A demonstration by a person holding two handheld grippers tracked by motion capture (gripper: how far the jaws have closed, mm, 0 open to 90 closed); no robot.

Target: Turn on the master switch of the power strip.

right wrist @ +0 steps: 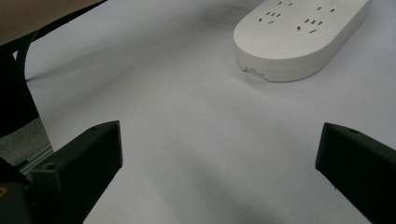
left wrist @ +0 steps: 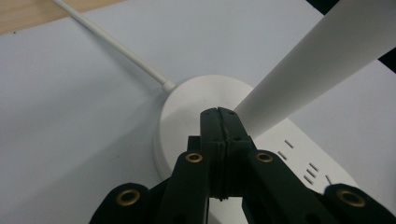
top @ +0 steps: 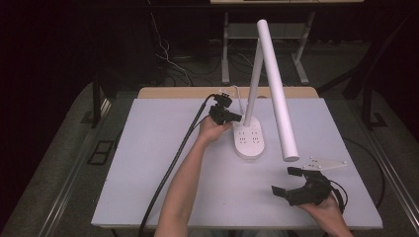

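Observation:
A white desk lamp stands mid-table on an oval base (top: 249, 140) with sockets on top. Its stem (top: 254, 84) rises from the far end of the base, and a long tube head (top: 276, 94) slants down toward the front right. My left gripper (top: 238, 118) reaches in from the left to the base's far end. In the left gripper view its jaws are pressed together with nothing between them (left wrist: 218, 114), over the rounded end of the base (left wrist: 187, 107) at the stem's foot (left wrist: 299, 79). My right gripper (top: 283, 180) is open near the front right, its jaws (right wrist: 219, 149) wide apart over bare table, short of the base (right wrist: 299, 32).
A pale mat (top: 163, 148) covers the table, with a wooden strip (top: 197, 92) along the back edge. The lamp's white cord (left wrist: 112, 44) runs from the base toward that strip. A thick black cable (top: 173, 163) trails from the left gripper to the front edge. Dark floor and table legs lie beyond.

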